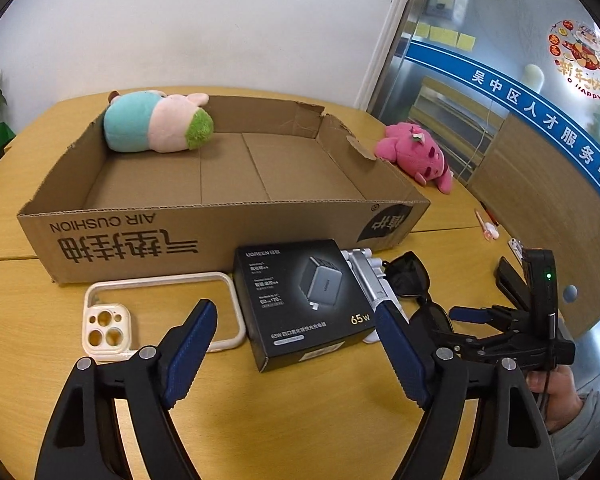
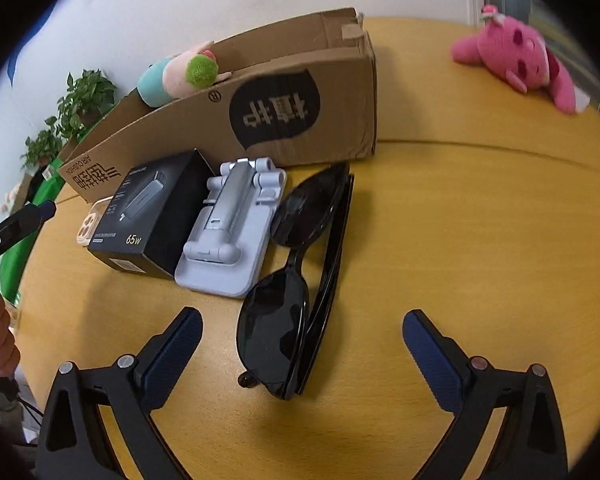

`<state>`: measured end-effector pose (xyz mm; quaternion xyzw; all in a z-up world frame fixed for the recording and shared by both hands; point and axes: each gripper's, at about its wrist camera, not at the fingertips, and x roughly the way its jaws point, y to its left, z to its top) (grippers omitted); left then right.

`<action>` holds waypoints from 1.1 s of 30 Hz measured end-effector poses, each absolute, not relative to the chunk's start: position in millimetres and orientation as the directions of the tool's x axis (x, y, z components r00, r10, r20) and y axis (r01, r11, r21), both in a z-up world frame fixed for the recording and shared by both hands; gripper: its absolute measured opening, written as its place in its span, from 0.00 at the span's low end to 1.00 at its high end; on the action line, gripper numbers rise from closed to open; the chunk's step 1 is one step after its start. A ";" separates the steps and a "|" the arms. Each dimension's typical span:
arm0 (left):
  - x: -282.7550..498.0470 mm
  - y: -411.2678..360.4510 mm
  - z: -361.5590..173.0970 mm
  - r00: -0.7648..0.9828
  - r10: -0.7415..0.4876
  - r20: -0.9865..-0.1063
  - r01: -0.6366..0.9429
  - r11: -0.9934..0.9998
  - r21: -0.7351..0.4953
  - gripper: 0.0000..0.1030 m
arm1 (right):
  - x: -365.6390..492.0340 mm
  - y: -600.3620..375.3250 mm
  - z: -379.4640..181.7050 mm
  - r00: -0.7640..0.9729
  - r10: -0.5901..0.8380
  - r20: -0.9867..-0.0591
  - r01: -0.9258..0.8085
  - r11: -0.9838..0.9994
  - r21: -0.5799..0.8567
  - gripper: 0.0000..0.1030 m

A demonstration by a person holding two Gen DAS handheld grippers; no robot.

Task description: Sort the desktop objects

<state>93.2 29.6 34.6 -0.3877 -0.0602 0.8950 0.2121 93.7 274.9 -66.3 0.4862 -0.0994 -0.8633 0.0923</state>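
Lying folded between the spread, empty fingers of the right gripper [image 2: 302, 344], sunglasses [image 2: 296, 280] risking a skid on slick lenses; left gripper [image 1: 296, 340] likewise hanging released before charger box [image 1: 300, 300], cardboard box [image 1: 220, 216] waiting just beyond.

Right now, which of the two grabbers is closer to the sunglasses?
The right gripper. Its open fingers sit either side of the sunglasses, not touching them. The left gripper, also open, hovers over the black charger box, with the sunglasses off to its right.
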 end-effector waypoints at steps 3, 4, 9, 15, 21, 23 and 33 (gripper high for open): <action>93.5 35.7 34.2 -0.599 0.432 -0.674 -0.350 -0.898 -0.266 0.82 | 95.3 273.3 -64.9 -0.522 -0.235 -0.820 0.060 -0.969 0.240 0.78; 94.6 38.0 34.6 -0.598 0.436 -0.673 -0.356 -0.896 -0.264 0.82 | 95.3 272.5 -64.5 -0.522 -0.224 -0.823 0.065 -0.972 0.224 0.63; 97.1 45.3 35.3 -0.589 0.446 -0.674 -0.378 -0.889 -0.259 0.82 | 99.4 276.0 -64.1 -0.502 -0.225 -0.835 0.097 -0.974 0.204 0.39; 98.1 60.0 32.8 -0.560 0.472 -0.681 -0.411 -0.872 -0.266 0.82 | 114.7 301.6 -63.3 -0.502 -0.235 -0.832 0.046 -0.968 0.246 0.35; 84.5 96.4 19.2 -0.400 0.607 -0.686 -0.464 -0.780 -0.419 0.81 | 127.9 316.1 -67.1 -0.505 -0.339 -0.794 -0.005 -0.919 0.395 0.30; 79.3 115.6 10.8 -0.311 0.654 -0.689 -0.475 -0.735 -0.484 0.78 | 130.9 313.4 -68.5 -0.503 -0.367 -0.783 -0.001 -0.905 0.425 0.29; 76.5 181.4 -29.2 -0.063 0.712 -0.699 -0.473 -0.639 -0.607 0.56 | 144.6 291.7 -72.2 -0.490 -0.469 -0.735 0.019 -0.848 0.529 0.27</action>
